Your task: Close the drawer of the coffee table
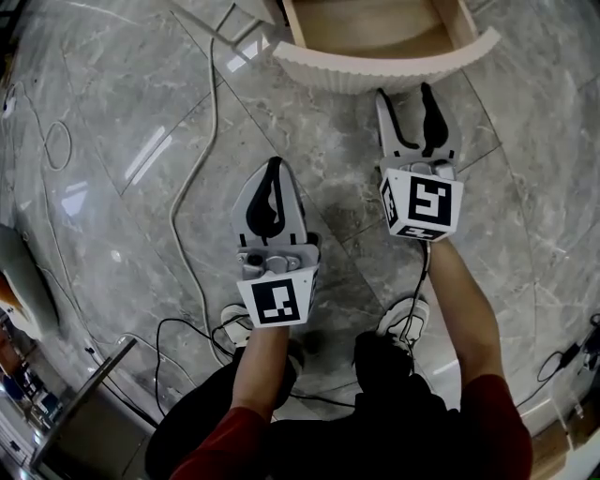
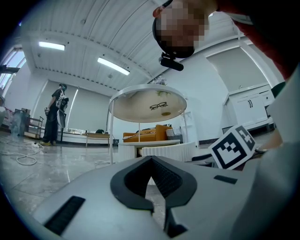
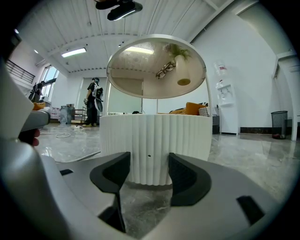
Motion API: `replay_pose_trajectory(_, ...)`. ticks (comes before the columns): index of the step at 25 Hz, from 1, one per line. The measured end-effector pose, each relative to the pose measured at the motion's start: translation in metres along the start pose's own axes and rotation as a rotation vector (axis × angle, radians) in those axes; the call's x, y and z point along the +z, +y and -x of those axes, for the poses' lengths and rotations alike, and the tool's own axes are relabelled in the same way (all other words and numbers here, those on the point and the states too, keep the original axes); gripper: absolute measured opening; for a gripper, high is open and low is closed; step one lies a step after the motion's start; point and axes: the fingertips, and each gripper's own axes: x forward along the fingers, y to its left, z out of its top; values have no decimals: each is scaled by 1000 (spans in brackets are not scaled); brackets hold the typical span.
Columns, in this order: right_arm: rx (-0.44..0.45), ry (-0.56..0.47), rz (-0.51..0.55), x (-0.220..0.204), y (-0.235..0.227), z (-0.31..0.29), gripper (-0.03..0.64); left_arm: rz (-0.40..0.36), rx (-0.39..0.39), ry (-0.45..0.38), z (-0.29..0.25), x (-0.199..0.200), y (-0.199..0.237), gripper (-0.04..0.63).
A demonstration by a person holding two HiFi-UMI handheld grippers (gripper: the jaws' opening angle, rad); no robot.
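The coffee table's drawer [image 1: 375, 23] stands pulled out at the top of the head view, showing its wooden inside behind a curved, fluted white front [image 1: 384, 67]. My right gripper [image 1: 405, 91] is open and points at that front, with its tips just short of it and nothing between the jaws. In the right gripper view the fluted front [image 3: 157, 145] fills the gap ahead of the gripper [image 3: 150, 164], below the table's round glass top [image 3: 157, 65]. My left gripper [image 1: 275, 164] hangs back over the floor, shut and empty, its tips [image 2: 151, 159] together.
A white cable [image 1: 202, 187] runs along the marble floor left of the drawer, and black cables lie by the person's shoes [image 1: 405, 319]. A metal frame [image 1: 84, 412] stands at the lower left. A person [image 2: 57, 112] stands far off, and a bin [image 3: 279, 123] stands by the wall.
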Motion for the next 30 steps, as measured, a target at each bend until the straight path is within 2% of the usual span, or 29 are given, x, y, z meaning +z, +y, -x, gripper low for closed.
replay_pose_trajectory(15, -1, -5, 13, 14, -6, -80, 258, 21, -17, 21, 1, -6, -12, 14)
replay_pose_trajectory(19, 1, 1, 28, 16, -6, -92, 258, 29, -15, 27, 2, -6, -12, 14)
replay_pose_trajectory(23, -10, -1, 34, 18, -7, -105, 258, 83, -3, 37, 3, -10, -9, 13)
replay_pose_trajectory(30, 3, 5, 54, 18, -6, -110, 259, 68, -11, 36, 4, -8, -14, 13)
